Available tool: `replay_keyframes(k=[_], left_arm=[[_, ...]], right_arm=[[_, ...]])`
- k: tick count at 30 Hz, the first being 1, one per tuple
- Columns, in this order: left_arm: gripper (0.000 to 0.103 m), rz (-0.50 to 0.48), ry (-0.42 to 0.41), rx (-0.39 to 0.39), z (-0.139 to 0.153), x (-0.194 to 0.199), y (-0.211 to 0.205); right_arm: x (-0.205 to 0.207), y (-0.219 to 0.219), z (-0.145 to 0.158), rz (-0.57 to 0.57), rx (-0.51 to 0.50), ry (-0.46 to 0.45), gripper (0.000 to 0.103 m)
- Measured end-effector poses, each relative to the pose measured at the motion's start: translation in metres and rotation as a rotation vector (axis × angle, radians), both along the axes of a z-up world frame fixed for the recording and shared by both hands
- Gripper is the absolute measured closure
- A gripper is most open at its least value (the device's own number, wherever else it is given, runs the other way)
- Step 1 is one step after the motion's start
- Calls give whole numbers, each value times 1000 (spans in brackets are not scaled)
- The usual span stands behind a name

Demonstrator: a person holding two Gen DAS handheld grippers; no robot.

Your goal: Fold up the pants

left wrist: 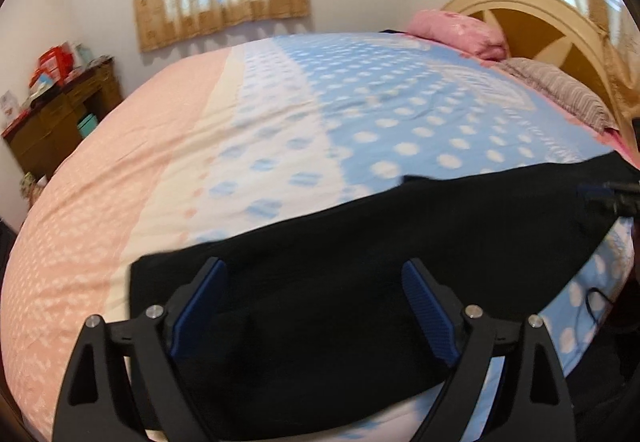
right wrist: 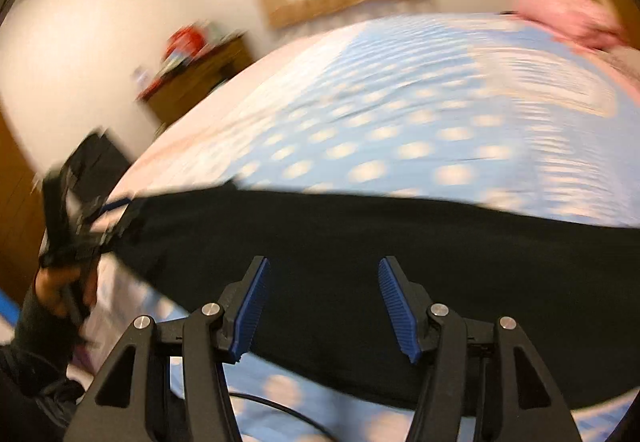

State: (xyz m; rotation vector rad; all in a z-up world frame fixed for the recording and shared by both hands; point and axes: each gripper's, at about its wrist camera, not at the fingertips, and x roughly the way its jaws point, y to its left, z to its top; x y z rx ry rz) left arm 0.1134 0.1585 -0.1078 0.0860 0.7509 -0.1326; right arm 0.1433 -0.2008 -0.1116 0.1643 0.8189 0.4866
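Note:
Black pants (left wrist: 360, 250) lie flat as a long band across the near side of the bed; they also show in the right wrist view (right wrist: 360, 242). My left gripper (left wrist: 314, 270) is open, its blue pads wide apart just above the pants near their left end. My right gripper (right wrist: 322, 266) is open above the middle of the pants. In the right wrist view the left gripper (right wrist: 80, 210) shows blurred at the pants' left end, held by a hand. The right gripper (left wrist: 612, 196) shows at the far right edge of the left wrist view.
The bed cover (left wrist: 360, 102) is blue with white dots, pink on the left. A pink pillow (left wrist: 456, 30) and a striped grey one (left wrist: 560, 90) lie by the headboard (left wrist: 540, 22). A wooden cabinet (left wrist: 60, 122) stands at the left wall. A black cable (right wrist: 280, 408) runs beside the bed's near edge.

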Motion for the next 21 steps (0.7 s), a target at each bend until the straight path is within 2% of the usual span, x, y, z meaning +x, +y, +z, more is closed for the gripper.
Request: replay_keyframes(k=[5,8,11,13,17,21], left_arm=[[11,-112,1,4,5,11,-46],[11,-163,10,1,4,19,-71],[11,-196,23,4,1,24,-90],[11,-216,33,3,-2,27,-101],[11,-234,51,14,-8,29,-114],[11,-229,73,20,-14,30,-117]], right_arm=[[-17,-109,18,-252,43,-29,45],[-39,-190,31,-448,68,-27,45],[-63,-257,37,-638,69,-13,45],[-78,-294,38,-726,79,-10,45],[-92,-338,33,-798,108,15,45],[-88,-355,21,-781,191,52,45]])
